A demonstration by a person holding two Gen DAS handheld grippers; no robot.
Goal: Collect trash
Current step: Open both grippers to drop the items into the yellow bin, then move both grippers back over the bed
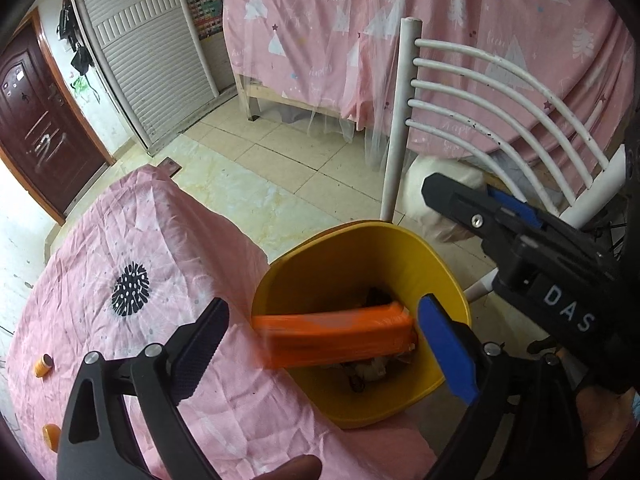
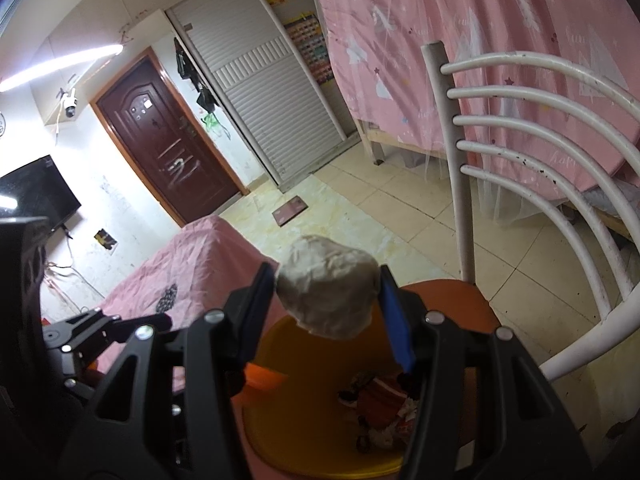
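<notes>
Yellow bin (image 1: 362,400) under paper-holding right gripper (image 2: 326,312)

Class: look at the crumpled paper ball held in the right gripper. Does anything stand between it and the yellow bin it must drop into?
Nothing visible blocks it. The right gripper holds the crumpled paper ball directly over the open yellow bin. The left gripper stands open at the bin's rim, with a blurred orange packet at the bin's mouth, off to one side.

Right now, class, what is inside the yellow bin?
Inside the yellow bin, an orange packet blurs across the opening. Below lie crumpled white paper and dark scraps. The packet hides the rest of the bottom.
</notes>
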